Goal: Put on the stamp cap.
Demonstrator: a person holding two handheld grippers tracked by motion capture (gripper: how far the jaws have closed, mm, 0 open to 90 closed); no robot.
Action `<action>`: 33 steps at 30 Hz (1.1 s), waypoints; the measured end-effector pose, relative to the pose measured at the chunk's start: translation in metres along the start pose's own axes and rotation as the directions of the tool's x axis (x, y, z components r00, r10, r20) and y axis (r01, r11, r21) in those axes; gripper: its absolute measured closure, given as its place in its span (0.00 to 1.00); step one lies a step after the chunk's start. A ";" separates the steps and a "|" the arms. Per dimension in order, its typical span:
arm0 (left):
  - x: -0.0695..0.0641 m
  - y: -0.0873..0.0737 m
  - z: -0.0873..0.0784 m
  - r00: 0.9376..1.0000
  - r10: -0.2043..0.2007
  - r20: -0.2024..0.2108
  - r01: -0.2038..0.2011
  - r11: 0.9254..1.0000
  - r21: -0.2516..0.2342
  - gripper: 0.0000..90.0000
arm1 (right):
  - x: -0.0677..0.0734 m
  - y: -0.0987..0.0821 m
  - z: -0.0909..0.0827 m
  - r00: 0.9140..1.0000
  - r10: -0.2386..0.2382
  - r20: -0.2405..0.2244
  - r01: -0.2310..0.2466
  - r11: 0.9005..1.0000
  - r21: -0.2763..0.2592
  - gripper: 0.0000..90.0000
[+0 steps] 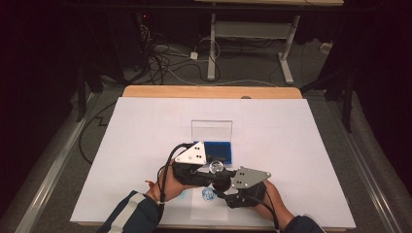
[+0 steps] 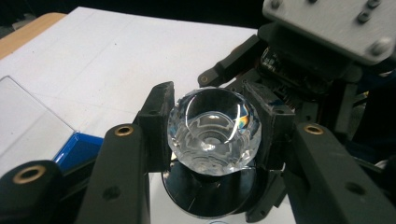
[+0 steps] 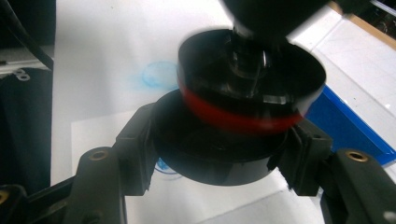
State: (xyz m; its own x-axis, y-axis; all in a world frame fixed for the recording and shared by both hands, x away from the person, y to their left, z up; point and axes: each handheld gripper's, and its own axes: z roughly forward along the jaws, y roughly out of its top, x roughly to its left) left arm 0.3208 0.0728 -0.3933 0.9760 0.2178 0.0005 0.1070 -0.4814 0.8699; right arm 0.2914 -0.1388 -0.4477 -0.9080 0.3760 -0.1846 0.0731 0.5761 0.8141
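Where the left forearm, in a dark sleeve with pale stripes, comes up from the bottom edge of the high view, the left hand (image 1: 164, 188) leans rightward toward the middle of the worktop (image 1: 291, 145), carrying the left gripper (image 1: 210, 171) roughly level with its grey plate tilted up. In the left gripper view its jaws are clenched on a clear faceted lens (image 2: 214, 132), one pad pressing each side, the hollow of the lens facing the camera and a dark round cap (image 2: 210, 193) just below it. Just behind the meeting point of the two tools, on the white sheet, lies an open case with a blue lining (image 1: 220, 151) and a clear lid standing upright. The right hand (image 1: 272, 199) reaches in from the lower right and angles leftward, so the right gripper (image 1: 222, 183) meets the left one nose to nose above a blue mark on the sheet. In the right gripper view its jaws are clamped around a black round housing with a red band (image 3: 233, 119), lifted off the worktop, with the lens set into its top.
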 end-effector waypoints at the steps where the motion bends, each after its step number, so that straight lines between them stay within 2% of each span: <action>1: 0.000 0.000 0.000 1.000 0.000 0.000 0.000 1.000 0.002 0.60 | 0.000 0.000 0.001 1.000 0.005 -0.004 -0.005 1.000 0.003 0.43; 12: -0.004 0.000 0.006 1.000 0.017 0.020 -0.018 1.000 0.007 0.60 | 0.000 -0.002 0.003 1.000 0.023 0.002 -0.023 1.000 0.011 0.42; 15: -0.004 -0.001 0.007 0.999 0.008 0.035 -0.007 1.000 -0.011 0.60 | 0.000 -0.002 0.003 1.000 0.030 0.002 -0.030 1.000 0.006 0.42; 17: -0.005 0.000 0.008 1.000 0.018 0.023 -0.018 1.000 -0.004 0.60 | -0.001 -0.002 0.003 0.999 0.035 0.009 -0.035 0.999 0.007 0.42; 20: -0.006 -0.001 0.009 0.999 0.022 0.034 -0.022 1.000 0.001 0.60 | 0.000 -0.003 0.003 0.999 0.036 0.003 -0.036 0.999 0.004 0.42; 23: -0.004 -0.003 0.010 0.999 0.003 0.041 -0.003 1.000 -0.009 0.60 | -0.001 -0.002 0.002 0.999 0.039 0.011 -0.039 0.999 -0.005 0.42; 33: -0.003 -0.006 0.011 0.999 -0.011 0.048 0.013 0.999 -0.031 0.60 | -0.003 -0.004 0.000 0.997 0.079 -0.007 -0.079 0.997 -0.015 0.43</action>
State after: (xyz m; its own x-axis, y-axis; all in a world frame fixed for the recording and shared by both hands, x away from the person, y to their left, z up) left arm 0.3193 0.0655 -0.4045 0.9827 0.1821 -0.0330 0.1135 -0.4518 0.8849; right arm 0.2938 -0.1419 -0.4506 -0.9023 0.4154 -0.1156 0.1386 0.5333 0.8345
